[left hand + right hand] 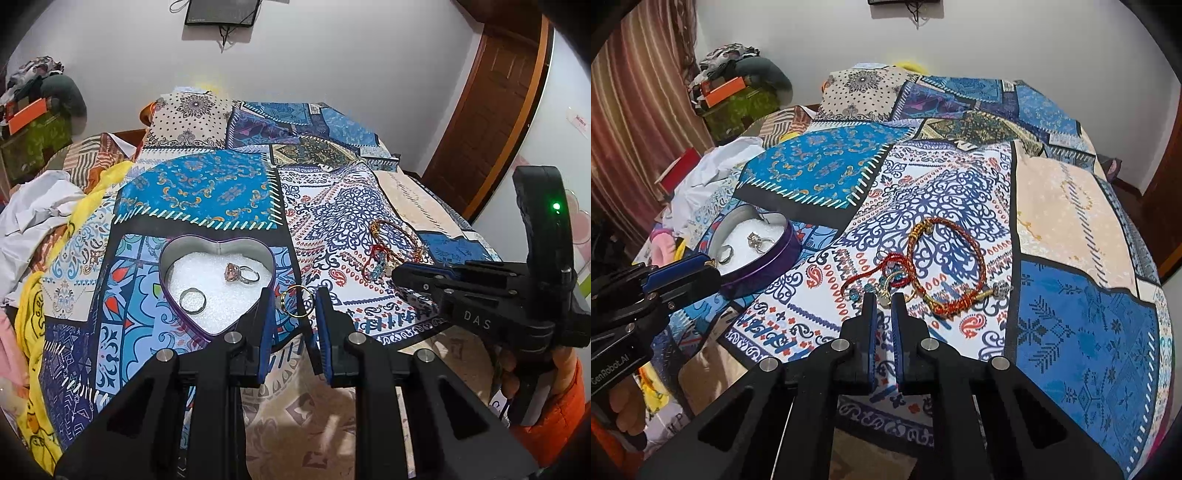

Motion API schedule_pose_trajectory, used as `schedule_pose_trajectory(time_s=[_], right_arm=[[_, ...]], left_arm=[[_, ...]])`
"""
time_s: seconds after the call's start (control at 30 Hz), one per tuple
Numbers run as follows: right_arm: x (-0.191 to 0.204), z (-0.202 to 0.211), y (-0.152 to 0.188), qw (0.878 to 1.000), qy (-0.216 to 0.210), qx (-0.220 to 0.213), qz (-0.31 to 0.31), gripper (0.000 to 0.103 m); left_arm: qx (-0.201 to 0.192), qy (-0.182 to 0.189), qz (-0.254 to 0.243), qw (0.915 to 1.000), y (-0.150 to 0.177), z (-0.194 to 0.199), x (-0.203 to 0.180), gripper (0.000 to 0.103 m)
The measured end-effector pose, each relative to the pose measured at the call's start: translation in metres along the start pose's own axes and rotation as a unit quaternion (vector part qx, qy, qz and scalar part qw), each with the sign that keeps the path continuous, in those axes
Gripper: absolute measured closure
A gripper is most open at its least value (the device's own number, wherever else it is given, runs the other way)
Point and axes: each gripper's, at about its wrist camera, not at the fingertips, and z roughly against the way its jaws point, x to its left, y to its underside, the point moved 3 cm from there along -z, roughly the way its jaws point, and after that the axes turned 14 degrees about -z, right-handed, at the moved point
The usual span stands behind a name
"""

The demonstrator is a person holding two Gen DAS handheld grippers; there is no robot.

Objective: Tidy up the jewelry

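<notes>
A purple heart-shaped tin (168,254) with a white lining holds a pink-stone ring (240,275) and a plain silver ring (192,301); it also shows in the right wrist view (775,258). My left gripper (293,306) holds a gold ring (296,301) between its blue pads, just right of the tin's rim. My right gripper (883,306) has its jaws a narrow gap apart, above a small metal piece at the near edge of a red and gold braided bracelet (945,258) and a red beaded cord (875,277).
A patchwork cloth (1071,314) covers the bed. Crumpled white paper (713,166) and yellow fabric (33,332) lie at the left. A brown door (491,110) stands at the right. The right gripper's body (480,295) is beside the bracelets.
</notes>
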Motion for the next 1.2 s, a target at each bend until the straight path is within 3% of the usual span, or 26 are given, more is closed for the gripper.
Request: schedule_pose_trajectory(time_s=[0.2, 0.33, 0.77, 1.2], right_arm=[[-0.003, -0.009, -0.003, 1.000, 0.014, 0.009, -0.006, 0.088], [-0.001, -0.010, -0.007, 1.000, 0.022, 0.006, 0.001, 0.075], [0.000, -0.015, -0.008, 1.000, 0.020, -0.007, 0.014, 0.082], [0.023, 0.027, -0.015, 0.998, -0.001, -0.057, 0.030, 0.082]], left_arm=[[0.000, -0.004, -0.002, 1.0000, 0.002, 0.002, 0.002, 0.082], [-0.001, -0.006, 0.003, 1.0000, 0.003, 0.002, 0.006, 0.082], [0.000, -0.006, 0.004, 1.0000, 0.002, 0.000, 0.007, 0.082], [-0.024, -0.031, -0.001, 0.9992, -0.008, 0.027, 0.012, 0.082]])
